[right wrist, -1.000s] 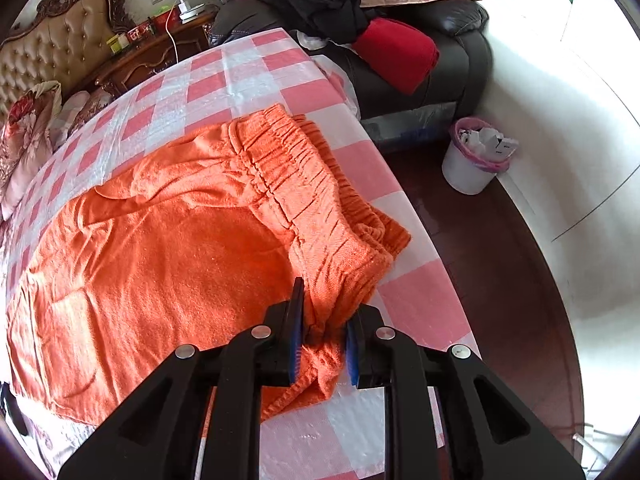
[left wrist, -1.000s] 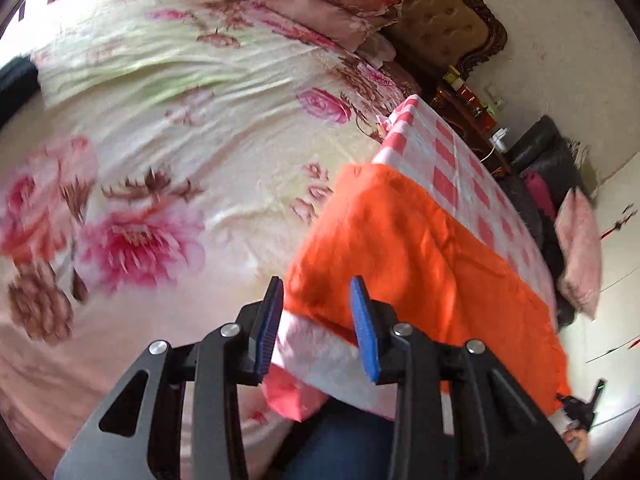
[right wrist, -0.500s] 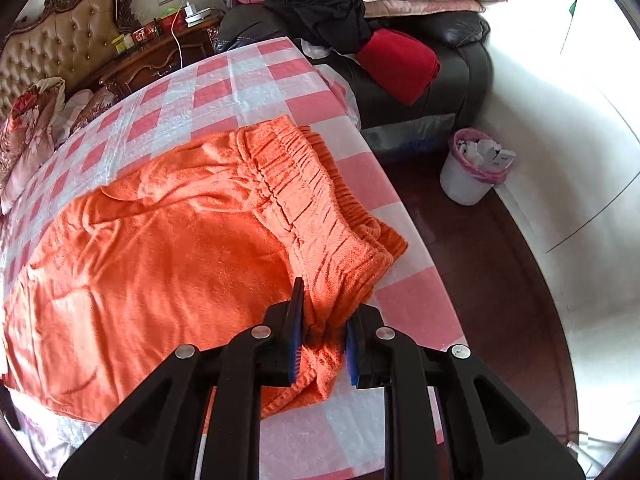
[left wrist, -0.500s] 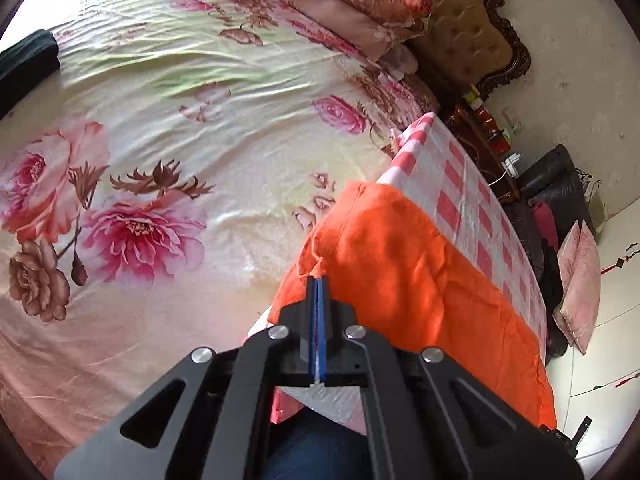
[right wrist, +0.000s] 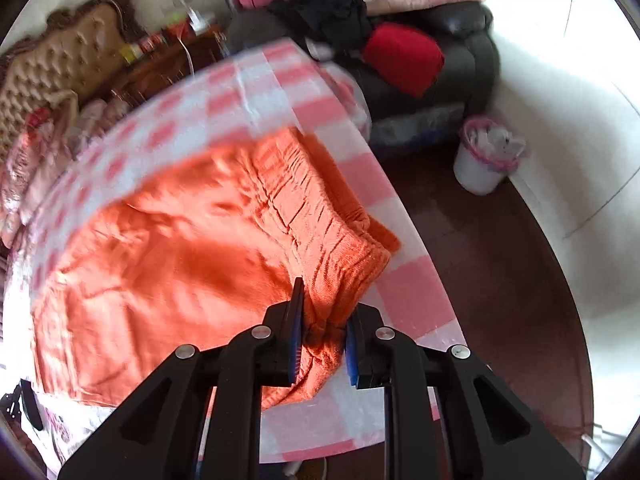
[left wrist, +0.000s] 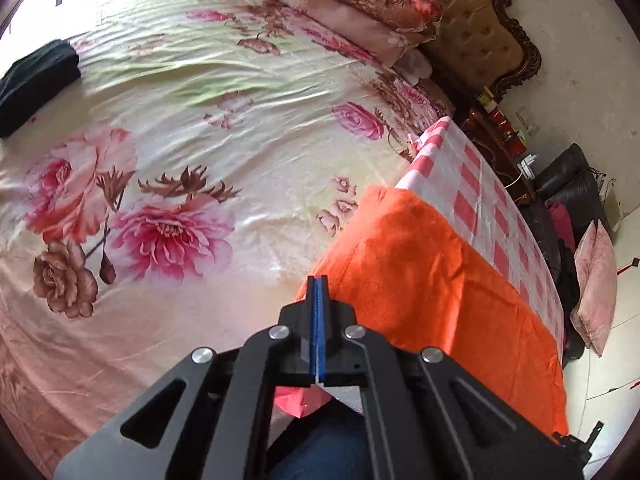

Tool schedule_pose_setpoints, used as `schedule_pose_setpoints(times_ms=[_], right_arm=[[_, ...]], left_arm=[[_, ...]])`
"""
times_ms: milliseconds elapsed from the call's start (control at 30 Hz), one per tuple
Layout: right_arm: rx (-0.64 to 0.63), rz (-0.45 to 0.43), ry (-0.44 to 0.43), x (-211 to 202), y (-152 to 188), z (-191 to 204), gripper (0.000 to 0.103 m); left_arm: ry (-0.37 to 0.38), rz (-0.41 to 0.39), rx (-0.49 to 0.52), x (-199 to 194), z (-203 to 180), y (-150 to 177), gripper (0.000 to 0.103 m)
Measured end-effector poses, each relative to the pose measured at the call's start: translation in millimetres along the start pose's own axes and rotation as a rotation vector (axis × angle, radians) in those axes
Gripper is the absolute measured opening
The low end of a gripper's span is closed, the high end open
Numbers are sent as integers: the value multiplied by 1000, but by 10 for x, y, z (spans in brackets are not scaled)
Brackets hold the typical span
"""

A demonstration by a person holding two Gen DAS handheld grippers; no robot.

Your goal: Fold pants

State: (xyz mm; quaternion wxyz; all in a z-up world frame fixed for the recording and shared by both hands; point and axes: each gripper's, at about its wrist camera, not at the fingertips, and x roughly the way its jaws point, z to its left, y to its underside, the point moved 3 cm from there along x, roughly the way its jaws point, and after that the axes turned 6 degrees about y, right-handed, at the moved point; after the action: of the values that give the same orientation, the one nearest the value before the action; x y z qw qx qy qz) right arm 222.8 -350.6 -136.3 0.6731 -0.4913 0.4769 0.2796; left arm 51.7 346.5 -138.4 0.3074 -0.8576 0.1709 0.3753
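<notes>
**Both grippers at the near edge of the table, pants lying flat**

While the right gripper (right wrist: pixel 320 334) pinches a bunched fold of the orange pants (right wrist: pixel 172 264) at the waistband corner, its blue-padded jaws stand slightly apart with the cloth filling the gap between them. That fold rises off the table and is lifted clear of the checked tablecloth (right wrist: pixel 408 308) near the table's near right corner.

The left gripper (left wrist: pixel 318 320) has its jaws pressed fully together, blue pads face to face. Its tip sits at the leg-end edge of the pants (left wrist: pixel 432 280), at the table's left end; whether any cloth is caught between the pads cannot be told.

The pants lie spread across the near half of the table, elastic waistband toward the right end, leg hem reaching the left edge. The far half of the tablecloth (left wrist: pixel 480 196) is bare.

Beyond the table's left end is a bed with a floral bedspread (left wrist: pixel 180 152) and stacked pillows (left wrist: pixel 360 12). Beyond the right end stand a dark sofa (right wrist: pixel 460 72) carrying a red cushion (right wrist: pixel 404 56), and a white bin (right wrist: pixel 480 164) on the floor. The right wrist view is motion-blurred.
</notes>
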Motion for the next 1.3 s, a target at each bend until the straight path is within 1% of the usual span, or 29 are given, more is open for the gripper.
schedule_pose_setpoints(times_ms=[33, 100, 133, 167, 267, 300, 367, 400, 433, 467, 500, 533, 567, 600, 633, 667, 700, 733, 767, 800, 867, 967, 1067, 1100, 1133, 1167, 1233, 1267, 1300], right_arm=[[33, 43, -10, 94, 11, -58, 18], [8, 3, -26, -15, 25, -26, 18], [2, -20, -36, -71, 17, -11, 18], [6, -16, -34, -37, 7, -21, 18], [-8, 24, -56, 159, -72, -18, 22], [-9, 10, -61, 152, -97, -5, 24], [-39, -18, -74, 116, -130, 55, 24], [-53, -27, -72, 119, -139, 77, 21], [-53, -20, -62, 158, -157, 85, 20], [-38, 5, -53, 186, -179, 87, 18], [-34, 10, -47, 140, -225, 124, 18], [-60, -35, -86, -57, -305, 243, 18], [-110, -116, -150, -335, -385, 394, 17], [-174, -228, -190, -659, -453, 552, 17], [-212, -306, -213, -842, -481, 630, 17], [-242, -360, -261, -916, -510, 655, 17], [-235, -335, -252, -775, -540, 605, 17], [-210, -273, -225, -530, -561, 518, 17], [-159, -170, -182, -177, -536, 379, 17], [-146, -114, -150, 5, -478, 308, 17], [-137, -53, -91, 168, -316, 204, 17], [-84, -9, -80, 216, -267, 39, 17], [-86, 22, -59, 188, -303, 86, 17], [-110, -15, -96, 61, -350, 170, 17], [-130, -38, -104, 13, -357, 208, 17], [-144, -50, -67, 3, -379, 250, 17], [-150, -15, 3, 145, -359, 218, 17], [-140, 29, 38, 285, -310, 170, 17], [-144, 38, 47, 347, -264, 149, 17]], left_arm=[[5, -13, 20, -33, -36, 12, 0], [17, -29, 54, -99, -115, 40, 1], [40, -11, 44, -57, -111, 49, 6], [53, 11, 38, 11, -94, 64, 22], [49, 31, 13, 139, -33, 102, 27], [42, 33, 13, 165, -16, 107, 32], [36, 51, 14, 261, 18, 109, 37], [37, 71, 19, 332, 26, 115, 33], [24, 90, 33, 407, 21, 127, 27], [-12, 82, 59, 435, 12, 129, 18], [-14, 79, 68, 434, 4, 122, 17], [-4, 75, 61, 408, 1, 118, 16], [0, 75, 61, 394, -4, 119, 16], [-2, 76, 67, 392, -9, 120, 16], [-1, 76, 67, 394, -8, 124, 16], [2, 74, 60, 389, -10, 125, 16], [11, 73, 50, 382, -5, 126, 16], [20, 70, 41, 371, 1, 131, 16], [24, 70, 39, 362, 6, 135, 16], [23, 70, 40, 352, 9, 142, 16], [24, 73, 37, 338, 23, 152, 16], [20, 74, 47, 353, 9, 142, 16], [23, 69, 36, 347, 18, 129, 16], [26, 63, 36, 328, 15, 131, 16], [29, 60, 33, 313, 20, 136, 16], [37, 58, 25, 298, 27, 144, 16], [52, 56, 9, 267, 55, 160, 19], [55, 54, 0, 248, 82, 161, 19], [56, 51, -15, 223, 121, 155, 21]])
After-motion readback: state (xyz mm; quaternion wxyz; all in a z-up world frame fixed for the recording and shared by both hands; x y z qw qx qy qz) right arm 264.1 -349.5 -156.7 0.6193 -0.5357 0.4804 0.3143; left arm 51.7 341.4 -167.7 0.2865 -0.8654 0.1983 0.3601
